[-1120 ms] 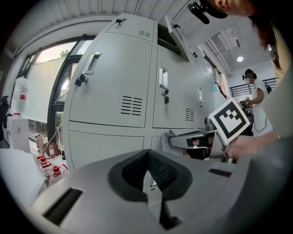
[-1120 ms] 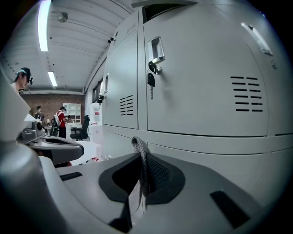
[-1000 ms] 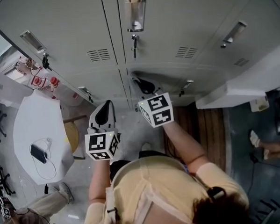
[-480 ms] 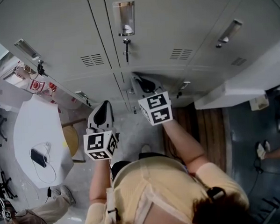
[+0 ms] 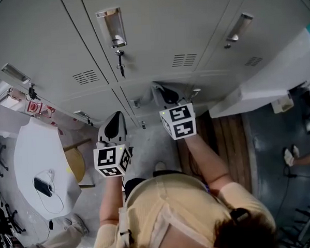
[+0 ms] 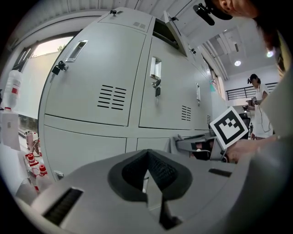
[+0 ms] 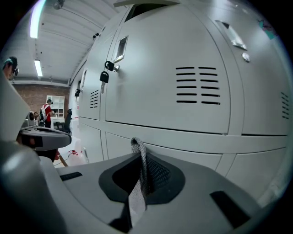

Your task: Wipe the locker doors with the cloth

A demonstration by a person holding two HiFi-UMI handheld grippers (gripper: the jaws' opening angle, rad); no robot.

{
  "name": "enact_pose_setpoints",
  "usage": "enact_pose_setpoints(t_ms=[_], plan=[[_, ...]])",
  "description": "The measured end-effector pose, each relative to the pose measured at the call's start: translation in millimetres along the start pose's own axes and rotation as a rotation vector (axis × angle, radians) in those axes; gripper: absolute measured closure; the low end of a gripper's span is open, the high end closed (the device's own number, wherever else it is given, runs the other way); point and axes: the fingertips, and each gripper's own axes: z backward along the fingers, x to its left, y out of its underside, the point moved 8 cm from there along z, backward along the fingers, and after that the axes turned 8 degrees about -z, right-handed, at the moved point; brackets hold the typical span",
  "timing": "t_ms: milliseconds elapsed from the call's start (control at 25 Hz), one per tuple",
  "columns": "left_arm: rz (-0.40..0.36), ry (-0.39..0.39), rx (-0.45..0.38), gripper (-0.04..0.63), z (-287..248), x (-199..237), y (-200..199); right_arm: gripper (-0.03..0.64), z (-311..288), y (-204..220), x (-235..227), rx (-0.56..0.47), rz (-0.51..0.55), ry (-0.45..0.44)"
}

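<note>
Task progress: the cloth (image 7: 138, 157) was in hand and raised in front of the locker doors (image 5: 155, 38), but no door showed a streak, damp patch or cleaner area, so what had been wiped could not be read from the metal.
What looked left: by my judgement, most of the wiping, across both rows of grey doors.
Right gripper (image 5: 163, 92): fingers pressed together on the cloth, pinching a narrow fold of it.
Cloth relative to fingers: held upright between the 2 fingers, with a short grey loop poking out above the tips and a paler strip trailing back into the slot.
Cloth relative to doors: in the right gripper view, its tip stood in front of the horizontal band between the upper door (image 7: 183, 68) and the lower row. Whether it touched the metal could not be told.
Left gripper (image 5: 113, 125): fingers closed on each other with nothing between them, held lower and to the left of the right gripper, away from the doors.
Door details: louvred vent (image 7: 198, 85) on the upper door and a key (image 7: 104, 77) hanging from the lock of the next door to the left.
Likely next need: bring the cloth flat against a door, steering round the hanging key.
</note>
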Motion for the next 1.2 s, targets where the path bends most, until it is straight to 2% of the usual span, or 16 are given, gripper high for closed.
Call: enact_pose_setpoints(t_ms=[520, 760, 960, 1200], plan=[[-0.021, 0.106, -0.011, 0.603, -40, -25, -9, 0.6, 24, 11, -59, 0.011, -0.06, 0.158], [-0.023, 0.143, -0.015, 0.603, -56, -34, -12, 0.6, 28, 21, -87, 0.013, -0.049, 0.234], [-0.028, 0.155, -0.009, 0.603, -54, -32, -13, 0.6, 37, 24, -88, 0.024, -0.064, 0.248], [-0.011, 0.141, -0.007, 0.603, -44, -15, -8, 0.6, 49, 28, -63, 0.032, -0.081, 0.211]])
